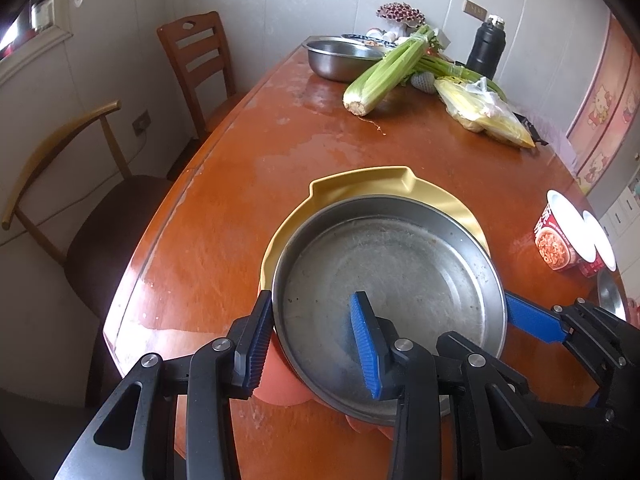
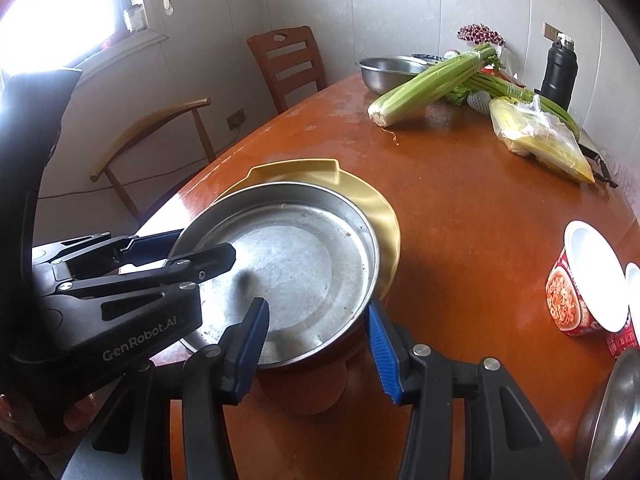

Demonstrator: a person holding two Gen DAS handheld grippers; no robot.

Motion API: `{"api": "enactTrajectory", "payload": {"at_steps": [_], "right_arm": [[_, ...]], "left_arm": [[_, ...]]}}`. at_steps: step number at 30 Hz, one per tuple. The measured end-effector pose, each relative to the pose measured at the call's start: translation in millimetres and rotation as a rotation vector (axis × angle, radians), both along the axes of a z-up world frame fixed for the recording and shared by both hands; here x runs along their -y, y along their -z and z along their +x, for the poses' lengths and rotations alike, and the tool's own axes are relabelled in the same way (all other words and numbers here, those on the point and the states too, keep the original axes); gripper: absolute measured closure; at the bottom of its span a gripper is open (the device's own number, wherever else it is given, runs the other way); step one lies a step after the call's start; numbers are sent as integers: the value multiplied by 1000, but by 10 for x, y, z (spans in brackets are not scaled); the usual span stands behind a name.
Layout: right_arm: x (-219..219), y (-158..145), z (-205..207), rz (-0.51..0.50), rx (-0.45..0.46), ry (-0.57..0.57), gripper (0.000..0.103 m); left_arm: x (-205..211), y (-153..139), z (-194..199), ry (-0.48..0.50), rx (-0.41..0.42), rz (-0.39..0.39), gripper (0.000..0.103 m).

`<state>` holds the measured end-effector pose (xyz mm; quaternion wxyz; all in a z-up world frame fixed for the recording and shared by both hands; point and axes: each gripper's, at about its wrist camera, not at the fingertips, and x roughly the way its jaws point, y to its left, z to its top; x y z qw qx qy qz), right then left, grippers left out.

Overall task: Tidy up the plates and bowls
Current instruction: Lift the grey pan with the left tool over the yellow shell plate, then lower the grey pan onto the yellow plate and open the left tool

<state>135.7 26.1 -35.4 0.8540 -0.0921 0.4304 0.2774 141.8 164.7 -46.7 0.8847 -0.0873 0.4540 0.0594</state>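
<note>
A steel plate [image 1: 400, 292] rests on a yellow plate [image 1: 372, 184], with something orange [image 1: 280, 380] under its near edge. My left gripper [image 1: 316, 340] is open and straddles the steel plate's near-left rim, one finger inside, one outside. My right gripper [image 2: 318, 346] is open and straddles the near-right rim [image 2: 360, 312] of the same plate [image 2: 288, 264]. The yellow plate [image 2: 376, 200] shows behind it. The right gripper's blue finger [image 1: 532, 316] shows at the plate's right edge in the left wrist view.
Far along the orange table [image 1: 248, 200] stand a steel bowl [image 1: 340, 58], celery [image 1: 384, 76], a bagged yellow item [image 1: 484, 114] and a black flask [image 1: 486, 46]. Instant noodle cups [image 2: 584, 284] and a steel dish [image 2: 616, 408] sit at the right. Two chairs [image 1: 200, 64] stand left.
</note>
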Motion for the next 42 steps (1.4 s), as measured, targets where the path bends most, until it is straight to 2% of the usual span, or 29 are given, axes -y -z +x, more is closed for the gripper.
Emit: {"api": "enactTrajectory", "payload": {"at_steps": [21, 33, 42], "right_arm": [[70, -59, 50, 52, 0, -6, 53], [174, -158, 47, 71, 30, 11, 53], [396, -208, 118, 91, 28, 46, 52]], "left_arm": [[-12, -110, -81, 6, 22, -3, 63], [-87, -245, -232, -39, 39, 3, 62], [-339, -186, -346, -120, 6, -79, 58]]}}
